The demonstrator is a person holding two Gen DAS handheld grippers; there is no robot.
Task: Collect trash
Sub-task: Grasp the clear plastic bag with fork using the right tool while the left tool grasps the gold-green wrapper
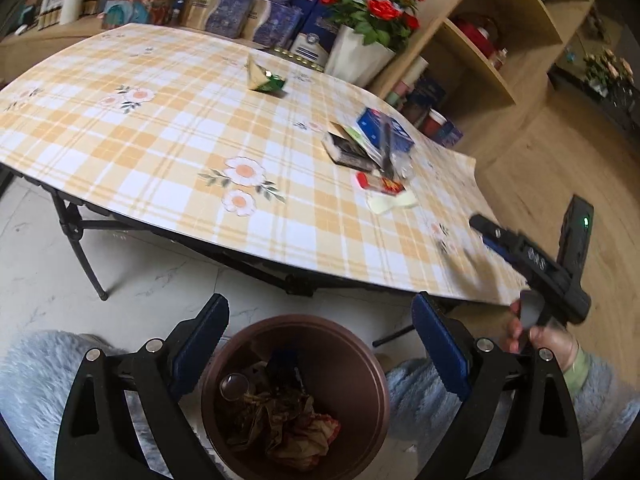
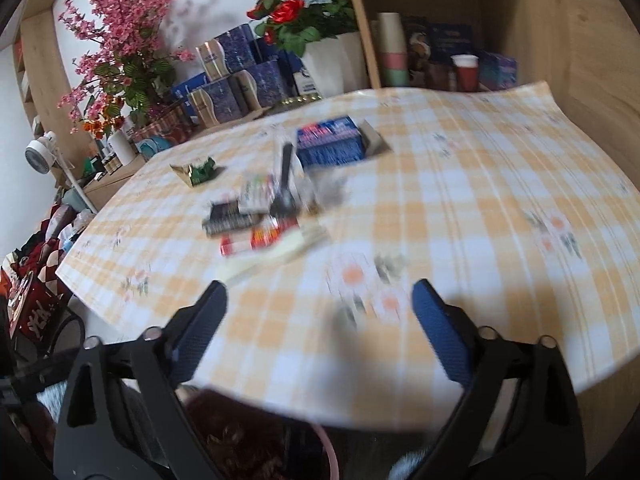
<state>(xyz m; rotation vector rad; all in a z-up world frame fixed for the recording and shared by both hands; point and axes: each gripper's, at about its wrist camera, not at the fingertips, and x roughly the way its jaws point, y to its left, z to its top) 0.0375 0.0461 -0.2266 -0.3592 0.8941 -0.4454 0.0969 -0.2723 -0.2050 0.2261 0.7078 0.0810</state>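
Only the left wrist view looks down into the brown bin [image 1: 296, 396], which stands on the pale marble floor [image 1: 160, 280] just in front of the desk [image 1: 160, 128] and holds crumpled brown paper, a clear cup and a dark wrapper. The left gripper [image 1: 320, 344] hangs over its rim with the jaws wide and nothing between them. That same view catches the right gripper [image 1: 532, 260] from the side, gripped by a hand [image 1: 540, 336] at the desk's near right edge; the right wrist view, heavily blurred, shows its own jaws wide and empty above the desk, with only a sliver of the bin under the desk's edge. Trash still lies on the yellow plaid cloth with daisy prints: a gold and green wrapper [image 1: 266, 78] alone toward the far side, and a cluster near the right edge made of a blue carton [image 1: 384, 128], a dark packet [image 1: 348, 152], a red and white packet [image 1: 380, 184] and a pale sheet [image 1: 392, 202] under it. Behind the desk stand stacked blue and gold boxes [image 1: 240, 8], red roses in a white pot [image 1: 364, 20] and a wooden shelf unit [image 1: 500, 40]; pink blossom sprays [image 2: 120, 40] and a small white fan [image 2: 40, 156] appear only in the right view.
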